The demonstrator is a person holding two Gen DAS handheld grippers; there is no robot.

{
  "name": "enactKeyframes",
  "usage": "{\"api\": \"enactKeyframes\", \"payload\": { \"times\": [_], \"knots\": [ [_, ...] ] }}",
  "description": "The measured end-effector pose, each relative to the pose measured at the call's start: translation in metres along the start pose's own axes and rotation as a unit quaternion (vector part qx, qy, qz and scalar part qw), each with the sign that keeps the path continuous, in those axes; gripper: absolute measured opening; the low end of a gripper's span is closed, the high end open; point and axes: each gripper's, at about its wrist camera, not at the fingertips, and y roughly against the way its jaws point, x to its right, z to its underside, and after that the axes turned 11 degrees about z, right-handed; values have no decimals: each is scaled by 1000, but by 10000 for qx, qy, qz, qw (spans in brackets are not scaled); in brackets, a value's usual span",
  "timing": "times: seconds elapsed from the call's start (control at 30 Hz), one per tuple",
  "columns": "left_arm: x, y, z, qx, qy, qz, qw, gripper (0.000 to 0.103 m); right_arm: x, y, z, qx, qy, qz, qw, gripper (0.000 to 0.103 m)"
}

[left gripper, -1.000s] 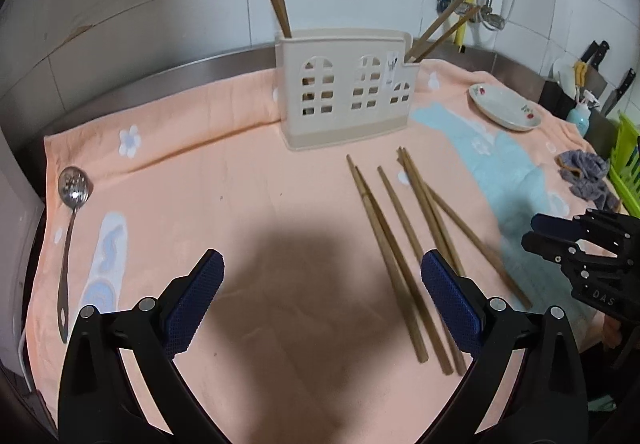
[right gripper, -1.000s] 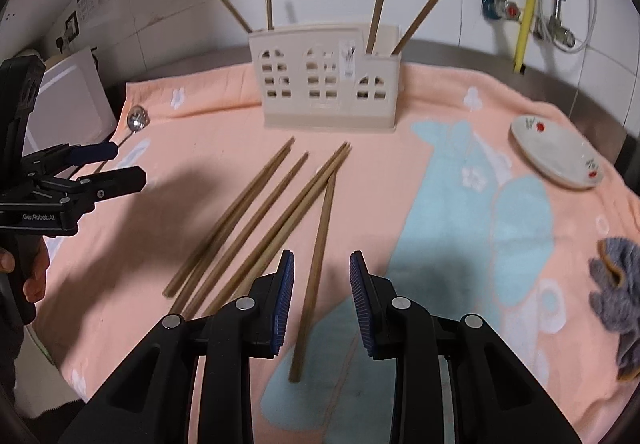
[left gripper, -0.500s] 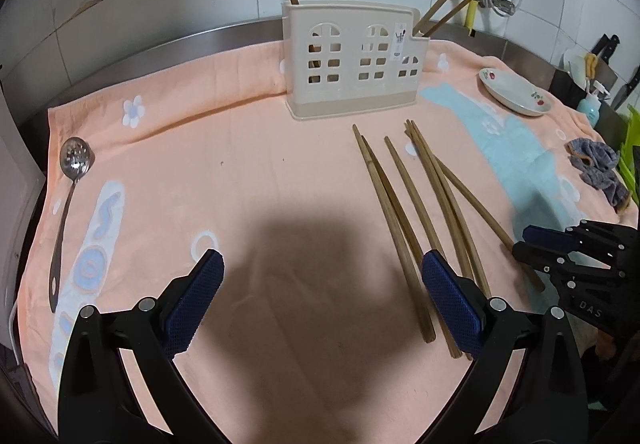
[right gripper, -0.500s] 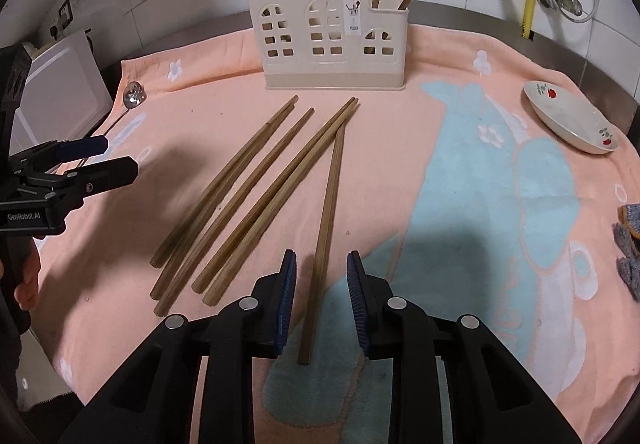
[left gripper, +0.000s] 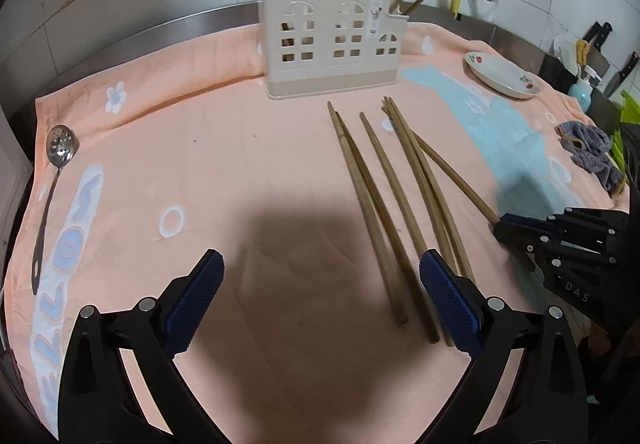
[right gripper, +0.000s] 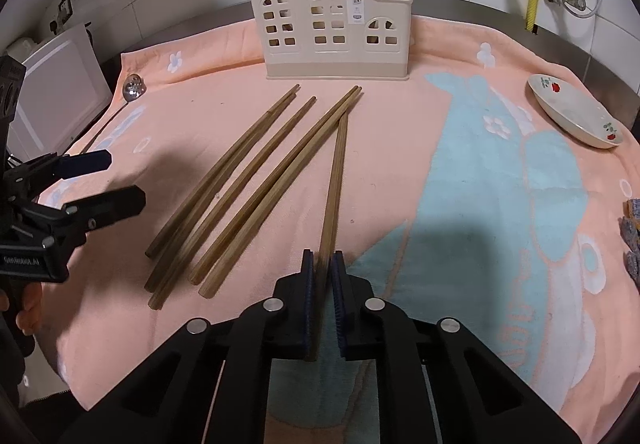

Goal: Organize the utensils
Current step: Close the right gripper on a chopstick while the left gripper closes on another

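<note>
Several wooden chopsticks (left gripper: 380, 196) lie side by side on the peach towel (left gripper: 200, 148), in front of the cream utensil holder (left gripper: 332, 44), which has more chopsticks standing in it. My right gripper (right gripper: 322, 264) is closing on the near end of the rightmost chopstick (right gripper: 336, 172), and its pads press on it. The chopstick still rests on the towel. From the left wrist view that same gripper (left gripper: 504, 230) sits at the end of that chopstick (left gripper: 452, 172). My left gripper (left gripper: 320, 264) hangs open above the towel, left of the bundle, with nothing in it. A slotted metal spoon (left gripper: 60, 152) lies at the far left.
A small white dish (right gripper: 576, 116) with red print sits at the right. A grey cloth (left gripper: 592, 148) lies near the right edge. Tiled wall and pipes stand behind the holder (right gripper: 332, 32). A white board (right gripper: 60, 92) leans at the left. Knives stand at the far right.
The right gripper sank over the rightmost chopstick and its jaws went from apart to closed on it. The left gripper dropped lower over the towel, still open.
</note>
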Motion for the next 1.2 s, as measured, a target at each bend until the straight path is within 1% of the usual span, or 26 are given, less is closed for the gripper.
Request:
{"api": "enactKeyframes", "payload": {
  "times": [0.07, 0.1, 0.17, 0.2, 0.23, 0.27, 0.33, 0.47, 0.53, 0.57, 0.63, 0.73, 0.8, 0.93, 1.2],
  "knots": [
    [2, -2, 0, -36, -28, 0, 10000, 91, 1, 0, 1, 8, 10, 20, 10000, 8],
    [3, -4, -1, -62, -28, -2, 10000, 87, 1, 1, 1, 15, 15, 30, 10000, 8],
    [5, -6, -1, -95, -31, -8, 9999, 84, 1, 0, 1, 14, 9, 22, 10000, 8],
    [5, -8, -1, -119, -34, 6, 9999, 77, 1, 0, 1, 14, 5, 19, 10000, 8],
    [6, -9, -1, -153, -28, 15, 9999, 73, 2, 0, 1, 16, 2, 15, 10000, 8],
    [6, -11, -1, -186, -18, 14, 9998, 71, 2, 0, 2, 18, 0, 11, 10000, 8],
    [7, -14, -2, -238, -20, 48, 9997, 61, 2, 0, 1, 18, -4, 3, 10000, 8],
    [13, -19, -3, -323, -65, 163, 9993, 53, 3, 0, 1, 17, -13, -14, 10000, 8],
    [15, -21, -4, -357, -71, 224, 9991, 45, 3, 0, 1, 17, -17, -15, 10000, 8],
    [17, -23, -4, -387, -70, 263, 9989, 44, 3, 0, 1, 18, -16, -15, 10000, 8],
    [19, -28, -5, -448, -93, 266, 9986, 36, 3, 0, 1, 18, -26, -21, 10000, 8],
    [20, -35, -4, -544, -96, 272, 9981, 27, 2, 0, 1, 17, -30, -21, 10000, 8],
    [19, -36, -3, -558, -53, 288, 9980, 27, 2, 0, 1, 17, -32, -20, 10000, 8],
    [18, -38, -2, -584, -37, 260, 9979, 22, 2, 0, 0, 18, -29, -12, 10000, 8],
    [22, -43, -3, -591, -64, 178, 9981, 21, 1, 1, 0, 36, -31, -3, 10000, 8]
  ]
}}
